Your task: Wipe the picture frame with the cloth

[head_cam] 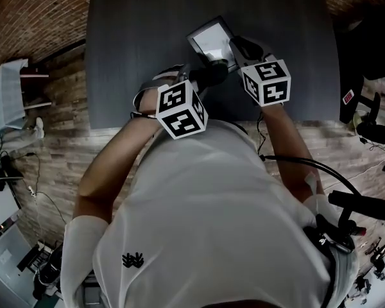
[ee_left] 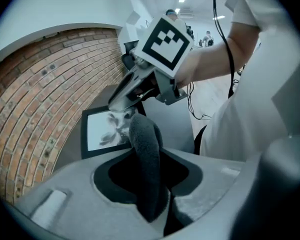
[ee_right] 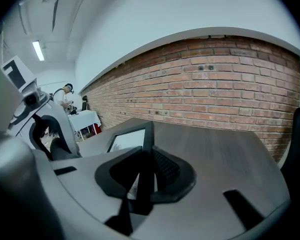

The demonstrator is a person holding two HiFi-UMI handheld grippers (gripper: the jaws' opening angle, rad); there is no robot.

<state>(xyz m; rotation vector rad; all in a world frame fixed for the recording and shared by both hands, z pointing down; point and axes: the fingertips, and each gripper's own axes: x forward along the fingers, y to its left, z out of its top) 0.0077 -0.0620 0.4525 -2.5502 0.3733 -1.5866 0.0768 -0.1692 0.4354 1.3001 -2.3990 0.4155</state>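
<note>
The picture frame (head_cam: 212,38) sits tilted up about the middle of the desk (head_cam: 135,50), its pale glass facing the person, and the right gripper holds it there.

Nearest the person, the left gripper (ee_left: 151,184) has its jaws clamped on a dark grey cloth (ee_left: 146,154). The cloth bulges out of the jaws as a thick folded roll. In the head view this gripper (head_cam: 205,77) points steeply down, and the cloth (head_cam: 212,73) hangs just beside the frame's near corner. No view settles whether cloth and glass are actually touching. From the left gripper view the frame (ee_left: 97,130) shows as a dark border round a white picture with a faint flower-like print, and the cloth's tip overlaps its lower right corner.

A little farther on, the right gripper (ee_right: 144,176) has its jaws closed on the frame's (ee_right: 130,140) right-hand edge, the dark border running straight between the two pads. In the head view it (head_cam: 236,51) reaches in from the right, and its body crosses the frame's right side.

The rest of the dark desktop shows bare wood grain towards the far edge. Beyond that edge rises a brick wall (ee_right: 215,79). Off past the desk's left edge a white-covered table (ee_right: 85,120) stands well apart.
</note>
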